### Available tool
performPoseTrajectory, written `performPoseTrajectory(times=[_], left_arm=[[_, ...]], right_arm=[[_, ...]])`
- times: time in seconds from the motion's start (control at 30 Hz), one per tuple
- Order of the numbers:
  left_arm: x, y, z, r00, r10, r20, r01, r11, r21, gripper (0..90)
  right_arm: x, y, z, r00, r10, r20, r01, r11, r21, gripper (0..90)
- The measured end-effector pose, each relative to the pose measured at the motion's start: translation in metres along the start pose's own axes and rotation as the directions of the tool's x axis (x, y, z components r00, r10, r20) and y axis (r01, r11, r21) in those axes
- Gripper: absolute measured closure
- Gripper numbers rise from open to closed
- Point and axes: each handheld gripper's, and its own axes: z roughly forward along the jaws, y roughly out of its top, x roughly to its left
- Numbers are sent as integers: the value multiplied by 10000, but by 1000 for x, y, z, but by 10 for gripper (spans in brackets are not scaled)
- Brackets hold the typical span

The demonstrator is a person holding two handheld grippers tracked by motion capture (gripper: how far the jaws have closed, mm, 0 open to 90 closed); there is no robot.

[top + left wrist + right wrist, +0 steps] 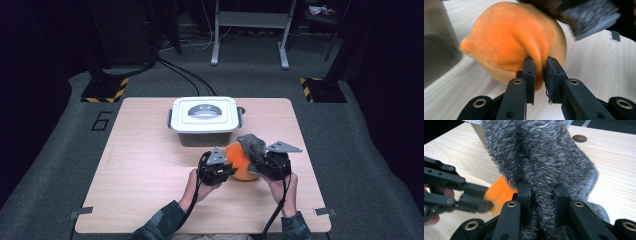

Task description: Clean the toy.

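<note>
An orange plush toy (239,161) with a grey furry part (251,142) on top sits near the front right of the table, in front of the white lidded box (204,119). My left gripper (229,169) is shut on a fold of the orange plush (514,40), its fingers (528,72) pinching the fabric at the toy's left side. My right gripper (256,161) is shut on the grey fur (541,165), its fingers (524,195) sunk in the pile. In the right gripper view the left gripper (490,205) reaches in from the left onto the orange part (500,190).
The wooden table (145,165) has a round hole (579,138) near the box's right end. The grey box wall (436,42) stands close on the left in the left gripper view. Beyond the table lie cables, hazard-striped bases and a metal frame on the floor.
</note>
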Motion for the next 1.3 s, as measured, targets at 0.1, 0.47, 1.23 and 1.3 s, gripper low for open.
performPoseTrajectory(times=[0.1, 0.47, 1.23, 1.3], left_arm=[[-1, 0, 0, 9998, 151, 120, -152, 9999, 30, 798], [0, -1, 2, 9995, 281, -153, -280, 9996, 19, 826], [5, -3, 10, 9951, 553, -821, -513, 9975, 495, 768], [6, -4, 10, 9961, 417, -771, -385, 9984, 426, 768]], right_arm=[[4, -1, 10, 10000, -77, 56, 76, 9999, 145, 716], [4, -6, 19, 9977, -504, 452, 477, 9971, 591, 726], [-12, -16, 16, 9970, -346, 688, 293, 9966, 775, 734], [-17, -20, 16, 9958, -334, 853, 260, 9960, 859, 734]])
